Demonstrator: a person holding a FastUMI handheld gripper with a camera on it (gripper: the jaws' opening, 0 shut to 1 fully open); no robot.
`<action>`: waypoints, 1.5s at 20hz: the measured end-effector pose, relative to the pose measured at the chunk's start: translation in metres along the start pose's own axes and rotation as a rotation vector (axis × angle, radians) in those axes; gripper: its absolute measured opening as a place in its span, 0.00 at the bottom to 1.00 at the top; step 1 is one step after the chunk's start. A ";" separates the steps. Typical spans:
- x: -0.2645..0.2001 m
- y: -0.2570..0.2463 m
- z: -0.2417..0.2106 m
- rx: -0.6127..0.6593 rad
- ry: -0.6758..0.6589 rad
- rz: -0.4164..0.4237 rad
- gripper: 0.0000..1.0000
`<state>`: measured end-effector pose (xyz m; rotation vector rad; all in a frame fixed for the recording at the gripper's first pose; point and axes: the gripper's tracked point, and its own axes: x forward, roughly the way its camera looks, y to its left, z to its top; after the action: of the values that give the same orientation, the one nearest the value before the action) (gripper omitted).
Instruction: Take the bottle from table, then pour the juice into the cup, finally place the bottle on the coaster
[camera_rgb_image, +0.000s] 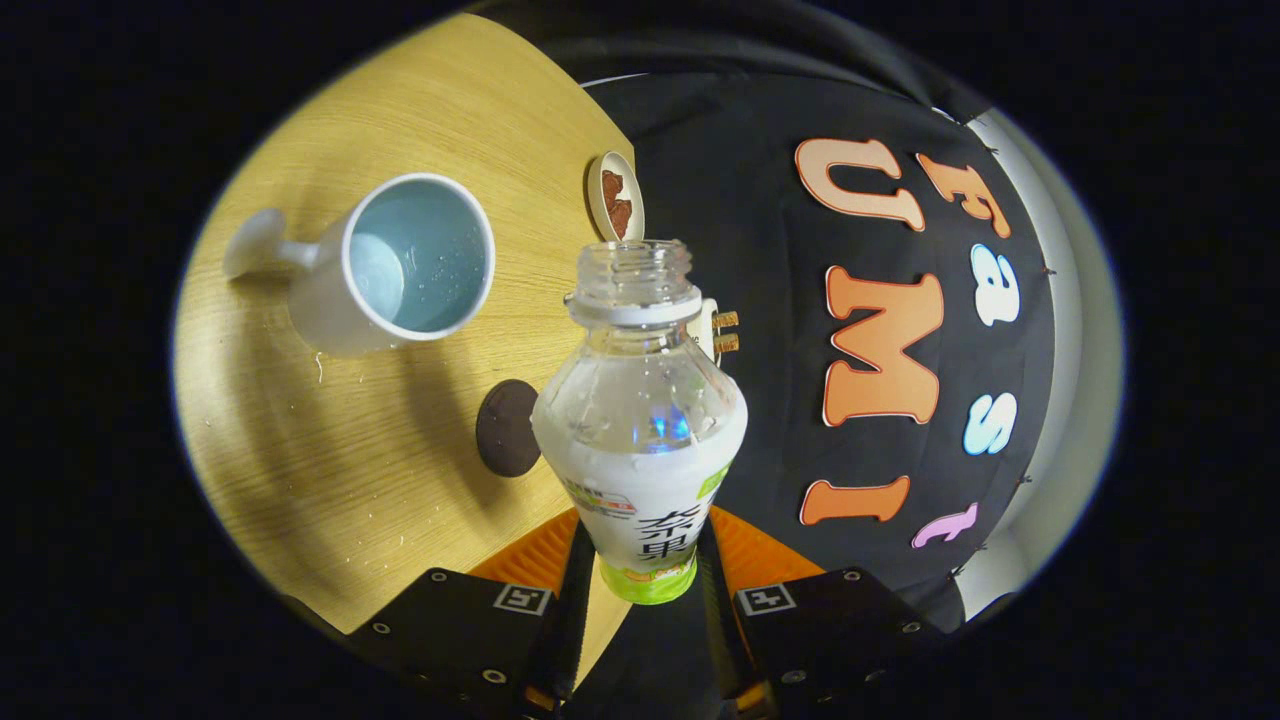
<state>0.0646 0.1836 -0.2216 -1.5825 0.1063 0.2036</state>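
While the gripper has its two fingers closed against the lower body of the clear plastic bottle with the white-and-green label, that bottle stands out ahead between them, uncapped, its open threaded neck pointing away from the camera. Droplets cling inside the clear shoulder; how much juice remains cannot be told. The whole scene reads rotated — the pale wood-grain round table lies to one side of the bottle, which suggests the bottle is tilted, though its exact angle is uncertain.

Risks, as judged:
- The mouth is offset from the white cup with the pale blue interior and side handle, which sits well apart beyond the fingers; pouring from this position would spill onto the table.
- The hold is low on the body, so a further tilt could let the bottle pivot or slip.

Surroundings: the dark round coaster lies on the table just beside the bottle — between it and the cup. A small round dish holding brown pieces sits at the table's far edge, near the bottle's mouth. Small white specks dot the tabletop near the cup. Nothing blocks the coaster.
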 end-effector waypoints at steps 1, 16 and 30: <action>0.001 -0.002 0.000 -0.021 -0.003 -0.008 0.53; 0.008 -0.016 0.006 -0.213 -0.046 -0.032 0.53; 0.016 -0.020 0.007 -0.291 -0.065 -0.029 0.53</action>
<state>0.0833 0.1923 -0.2048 -1.8634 0.0027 0.2565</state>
